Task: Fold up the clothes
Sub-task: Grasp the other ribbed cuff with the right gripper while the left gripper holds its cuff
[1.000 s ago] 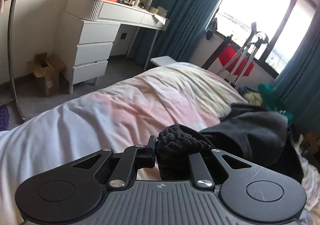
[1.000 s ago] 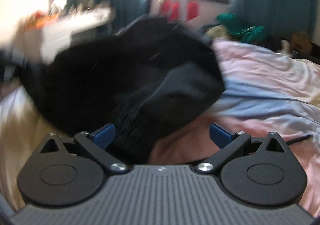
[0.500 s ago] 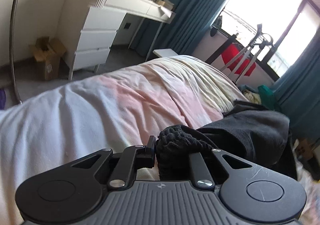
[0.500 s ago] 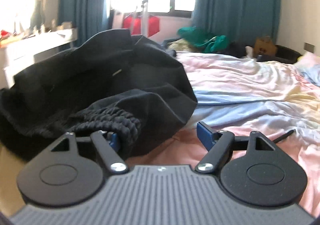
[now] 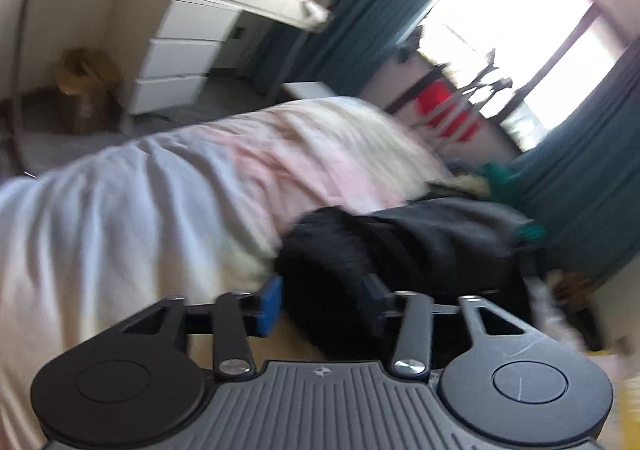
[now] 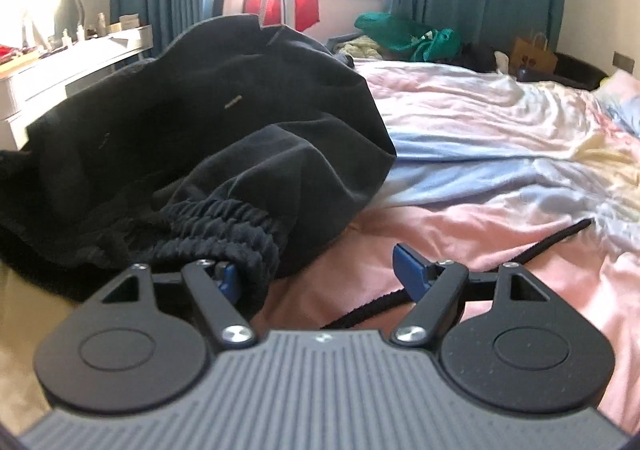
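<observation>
Right now, as I read my two wrist feeds:

Left claw: my left gripper (image 5: 322, 304) has its blue pads standing apart, with the dark bundle lying between and just ahead of them; the feed is smeared, so I cannot tell whether either pad touches the cloth.

Right claw: my right gripper (image 6: 318, 276) is spread wide. Its left blue pad (image 6: 229, 282) sits against the ribbed waistband (image 6: 224, 228), while its right pad (image 6: 409, 270) hangs free over pink bedding.

Garment: the black garment (image 6: 208, 117) is heaped on the bed, bunched and crumpled, filling the left half of my right feed. On my left feed the same black garment (image 5: 400, 246) lies at the right side of the bed, just ahead of the claw.

Cord: a black drawstring (image 6: 552, 240) trails across the pink cover from under my right gripper toward the right, apart from the heap.

Bed: the duvet (image 6: 500, 153) is wrinkled, in pink, pale blue, white and yellow patches.

Room, left feed: a white dressing table with drawers (image 5: 188, 49) stands by the wall, and teal curtains (image 5: 360, 1) frame a bright window.

Room, right feed: a green bag (image 6: 416, 37) sits beyond the far edge of the bed, and a brown paper bag (image 6: 534, 53) to its right.
</observation>
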Available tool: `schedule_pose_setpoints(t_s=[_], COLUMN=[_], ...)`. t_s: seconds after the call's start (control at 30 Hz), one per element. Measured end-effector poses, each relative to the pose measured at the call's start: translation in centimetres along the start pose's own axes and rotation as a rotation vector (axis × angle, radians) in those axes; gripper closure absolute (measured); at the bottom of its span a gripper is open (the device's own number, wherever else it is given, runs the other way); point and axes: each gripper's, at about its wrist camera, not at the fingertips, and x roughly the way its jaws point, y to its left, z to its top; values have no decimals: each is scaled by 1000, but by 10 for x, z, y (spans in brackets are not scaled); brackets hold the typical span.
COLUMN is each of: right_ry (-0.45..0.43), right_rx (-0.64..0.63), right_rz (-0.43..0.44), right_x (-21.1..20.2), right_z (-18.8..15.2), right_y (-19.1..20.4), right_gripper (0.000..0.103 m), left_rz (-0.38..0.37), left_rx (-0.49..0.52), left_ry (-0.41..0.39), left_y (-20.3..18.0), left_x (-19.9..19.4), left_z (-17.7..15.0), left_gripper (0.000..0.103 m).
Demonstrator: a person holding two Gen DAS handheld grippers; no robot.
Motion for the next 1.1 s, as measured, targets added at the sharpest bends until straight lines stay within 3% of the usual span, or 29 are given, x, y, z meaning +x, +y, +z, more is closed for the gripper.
schedule_pose_setpoints(t_s=[0.03, 0.17, 0.33, 0.47, 0.5, 0.6, 0.73, 0.87, 0.97, 1.03, 1.1], right_ry=[-2, -6, -16, -74, -94, -132, -114, -50, -104, -141, -177], right_rx=[-2, 10, 5, -33, -48, -97, -122, -94, -152, -191, -230], right_rz=[5, 18, 11, 0, -3, -16, -24, -18, -36, -48, -59], right_x=[-2, -5, -1, -6, -8, -11, -7, 6, -1, -6, -11], right_z=[0, 2, 3, 5, 6, 6, 3, 0, -2, -3, -5], right_y=[1, 0, 0, 8, 11, 20, 22, 19, 27, 33, 38], right_gripper=[28, 29, 29, 35, 35, 37, 37, 38, 38, 38, 38], left_rz=[-49, -208, -136, -116, -118, -173, -273, -275, -243, -248, -271], left_rx=[-18, -108, -255, -345, -354, -315, -254, -251, -268, -284, -291], left_ry=[-2, 33, 155, 162, 154, 134, 109, 135, 134, 109, 65], left_y=[0, 2, 16, 27, 28, 18, 1, -7, -5, 3, 7], left_x=[-5, -2, 39, 60, 64, 73, 79, 103, 120, 118, 114], left_z=[-2, -8, -18, -18, -17, -9, -7, -4, 1, 10, 18], left_gripper=[32, 23, 25, 24, 24, 41, 37, 34, 54, 82, 87])
